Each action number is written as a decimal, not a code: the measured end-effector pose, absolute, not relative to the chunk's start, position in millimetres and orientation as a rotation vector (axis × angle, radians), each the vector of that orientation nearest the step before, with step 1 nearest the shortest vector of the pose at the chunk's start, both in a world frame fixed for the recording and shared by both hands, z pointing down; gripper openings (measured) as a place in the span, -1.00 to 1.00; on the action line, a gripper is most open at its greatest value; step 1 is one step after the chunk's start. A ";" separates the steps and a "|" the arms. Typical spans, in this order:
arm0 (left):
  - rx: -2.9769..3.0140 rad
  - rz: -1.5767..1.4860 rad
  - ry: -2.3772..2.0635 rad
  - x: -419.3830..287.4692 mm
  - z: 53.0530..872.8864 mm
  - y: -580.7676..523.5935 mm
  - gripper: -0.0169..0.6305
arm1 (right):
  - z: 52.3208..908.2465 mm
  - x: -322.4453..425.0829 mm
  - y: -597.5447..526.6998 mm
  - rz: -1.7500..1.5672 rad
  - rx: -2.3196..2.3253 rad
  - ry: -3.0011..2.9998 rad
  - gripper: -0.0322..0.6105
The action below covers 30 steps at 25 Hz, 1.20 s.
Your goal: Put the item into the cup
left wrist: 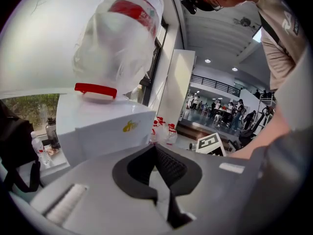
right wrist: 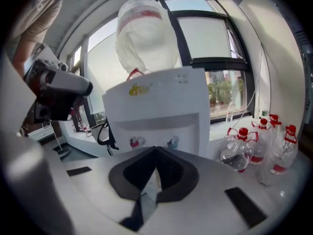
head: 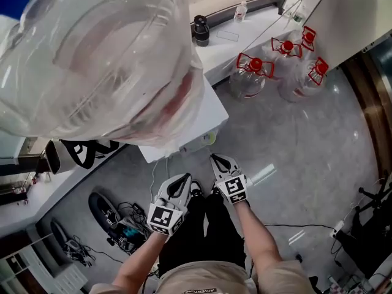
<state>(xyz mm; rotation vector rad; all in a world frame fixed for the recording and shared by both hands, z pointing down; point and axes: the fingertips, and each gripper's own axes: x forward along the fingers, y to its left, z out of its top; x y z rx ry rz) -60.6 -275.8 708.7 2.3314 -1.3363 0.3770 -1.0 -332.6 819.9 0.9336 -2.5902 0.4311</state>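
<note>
**Head view.** The left gripper [head: 181, 182] and the right gripper [head: 218, 160] hang low in front of the person's legs, well apart from everything else. Both point at the white water dispenser [head: 208, 116]. A large inverted water bottle [head: 104, 54] fills the upper left and hides most of the dispenser. The floor [head: 300, 152] is glossy grey. Several clear jugs with red handles [head: 252, 72] stand on it beside a white ledge [head: 245, 32]. A tangle of cables [head: 122, 225] lies at lower left. A dark cylindrical object [head: 201, 30] stands on the ledge, too small to identify.

**Left gripper view.** The left gripper's [left wrist: 154, 149] jaws are closed, pads meeting at the tip, with nothing between them. The dispenser [left wrist: 102, 126] and the bottle [left wrist: 122, 38] on its red collar [left wrist: 95, 89] stand beyond. An open hall with distant people [left wrist: 220, 112] shows at right. The person's arm cuts off the right edge.

**Right gripper view.** The right gripper's [right wrist: 155, 151] jaws are also pressed together and hold nothing. The dispenser [right wrist: 161, 106] faces it, a red tap [right wrist: 137, 142] and a blue tap [right wrist: 172, 142] in its recess. The jugs [right wrist: 237, 150] stand to the right, below a dark-framed window [right wrist: 215, 48].

The item and the cup cannot be identified in any view.
</note>
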 end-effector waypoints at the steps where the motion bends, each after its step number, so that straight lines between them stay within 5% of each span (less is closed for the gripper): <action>1: 2.328 0.384 -1.330 -61.8 715.0 -275.4 -0.92 | 831.6 -3.2 -335.2 0.440 0.935 -2.582 -0.86; 30: 2.247 0.408 -1.264 -88.7 771.0 -256.6 -0.92 | 943.9 -28.3 -401.5 0.511 1.031 -2.468 -0.86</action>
